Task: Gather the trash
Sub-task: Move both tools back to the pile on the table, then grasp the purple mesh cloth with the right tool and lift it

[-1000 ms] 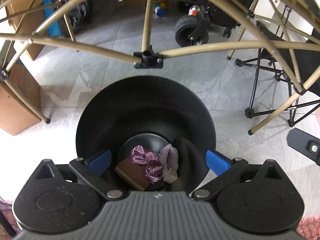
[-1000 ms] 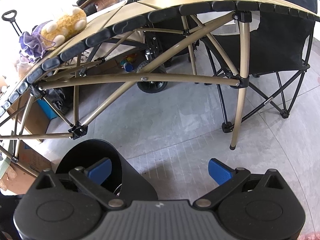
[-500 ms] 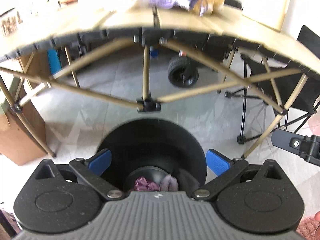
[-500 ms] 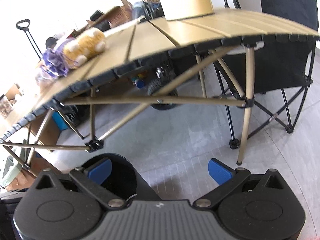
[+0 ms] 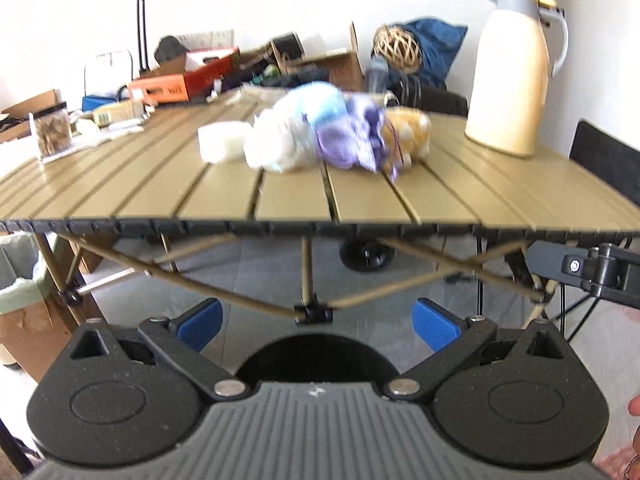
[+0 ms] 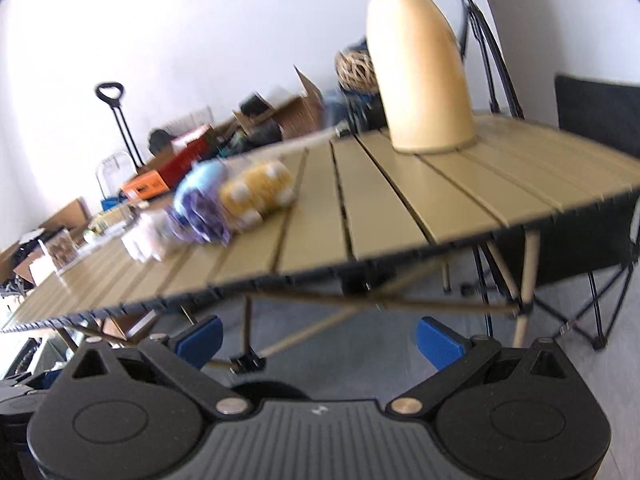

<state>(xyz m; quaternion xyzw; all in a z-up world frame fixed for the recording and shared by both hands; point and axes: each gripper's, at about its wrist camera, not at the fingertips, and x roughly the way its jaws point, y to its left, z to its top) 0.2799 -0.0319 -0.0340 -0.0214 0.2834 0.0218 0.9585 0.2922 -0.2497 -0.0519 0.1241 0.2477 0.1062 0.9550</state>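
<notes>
A heap of soft litter lies mid-table: a white and pale blue bundle (image 5: 292,136), a purple frilly piece (image 5: 352,140) and a yellow plush lump (image 5: 408,132). The right wrist view shows the same purple piece (image 6: 200,208) and yellow plush (image 6: 258,192). A black bin (image 5: 316,356) stands on the floor just below my left gripper (image 5: 316,322), which is open and holds nothing. My right gripper (image 6: 318,338) is open too, low in front of the table edge, with the bin's rim (image 6: 266,390) under it.
The tan slatted folding table (image 5: 400,200) spans the view, its crossed legs beneath. A cream thermos jug (image 5: 512,72) stands at its right; a white block (image 5: 220,142) and a small jar (image 5: 52,134) at its left. Boxes crowd the far side. A black folding chair (image 6: 592,160) is right.
Both grippers have risen from the bin's mouth to about table height, tilting up so the tabletop comes into view. The bin has dropped to the bottom of both views. Both stayed open.
</notes>
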